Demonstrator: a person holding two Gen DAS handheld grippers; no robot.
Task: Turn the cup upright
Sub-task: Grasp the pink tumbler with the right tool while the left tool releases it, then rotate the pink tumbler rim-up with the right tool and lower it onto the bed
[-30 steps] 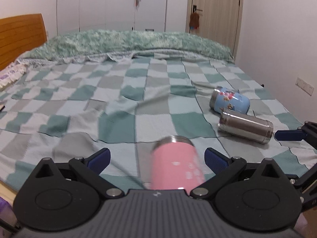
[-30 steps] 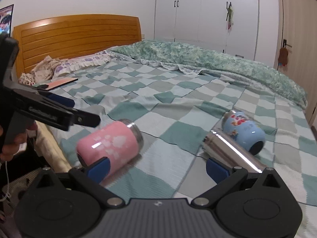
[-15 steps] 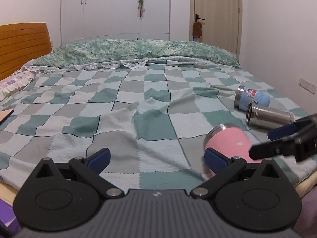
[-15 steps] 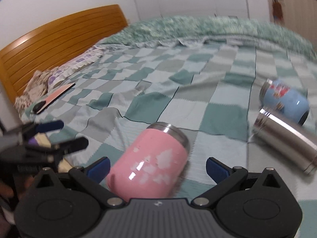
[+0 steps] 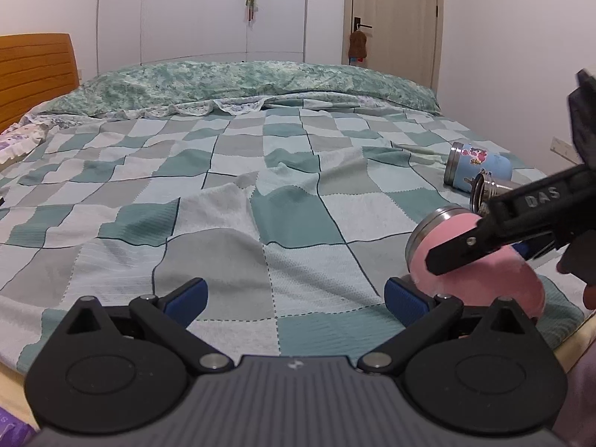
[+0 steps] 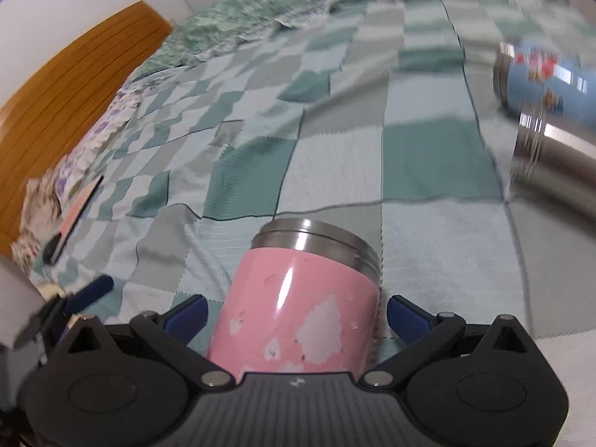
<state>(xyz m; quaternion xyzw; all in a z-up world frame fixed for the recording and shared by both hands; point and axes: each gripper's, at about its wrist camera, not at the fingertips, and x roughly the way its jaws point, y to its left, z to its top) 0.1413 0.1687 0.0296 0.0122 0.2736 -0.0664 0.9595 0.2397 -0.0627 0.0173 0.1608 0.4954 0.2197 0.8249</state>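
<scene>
A pink cup [image 6: 298, 305] with a steel rim lies on its side on the checked bedspread [image 6: 335, 171], rim pointing away from me. My right gripper [image 6: 296, 313] is open, its blue pads on either side of the cup with small gaps. In the left wrist view the pink cup [image 5: 480, 272] lies at the right, with the right gripper [image 5: 495, 234] reaching over it. My left gripper [image 5: 294, 298] is open and empty above the bedspread [image 5: 223, 223], left of the cup.
A blue cup [image 5: 478, 165] and a steel flask [image 6: 555, 164] lie on their sides beyond the pink cup. A wooden headboard [image 6: 67, 85] is at the left, pillows [image 5: 242, 82] at the far end. The bed's edge runs just under both grippers.
My right gripper has moved forward and around the pink cup, which now sits between its pads. My left gripper has drawn slightly left, away from the cup.
</scene>
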